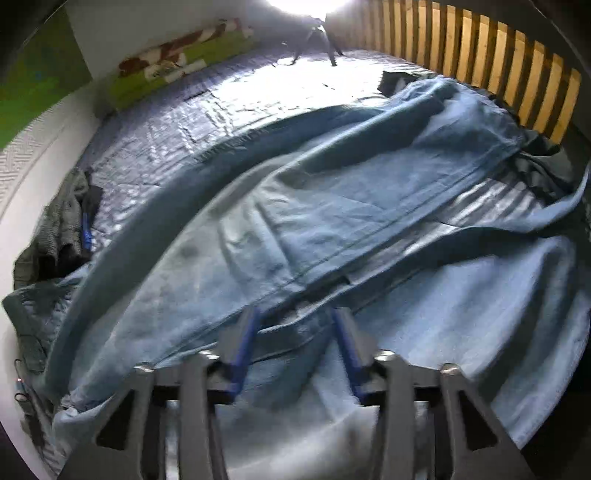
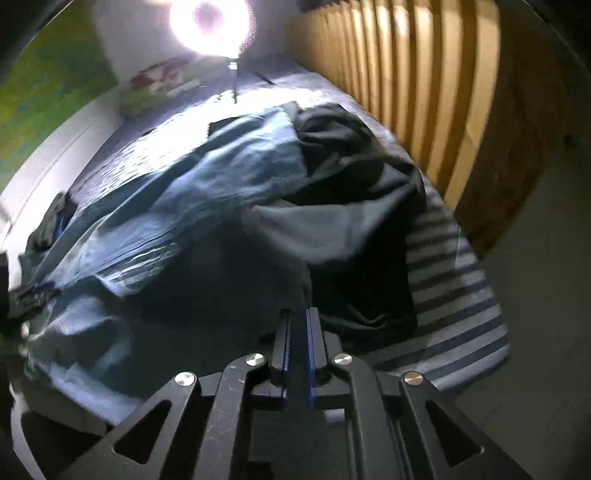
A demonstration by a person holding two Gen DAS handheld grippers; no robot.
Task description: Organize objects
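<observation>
A: Blue garment [image 1: 332,206] first: where does it lie?

B: Spread across the middle of the bed [image 1: 177,122], over the quilted blue cover, reaching from the near edge toward the slatted wooden headboard [image 1: 498,62] at the far right. It looks like a long denim piece with stitched seams (I cannot tell whether trousers or a coat).

A: And the left gripper [image 1: 295,325]?

B: Its jaws stand apart, released, just above a fold of the blue cloth at the bed's near edge. A strip of fabric runs between the blue pads, but they do not press on it.

A: The right gripper [image 2: 298,317]?

B: Its jaws are clenched, nearly together. Dark cloth [image 2: 332,221] rises right up to the tips, and a thin edge seems caught between them (the view is dim and blurred, so I cannot say firmly that it is pinched).

A: Anything else on the bed?

B: A dark grey-green garment [image 1: 59,225] is bunched at the left edge. A striped cloth [image 2: 454,295] lies at the near right corner, partly under the dark cloth. A green patterned cushion [image 1: 177,62] sits along the far edge against the wall, and a bright lamp [image 2: 212,26] glares above it.
</observation>
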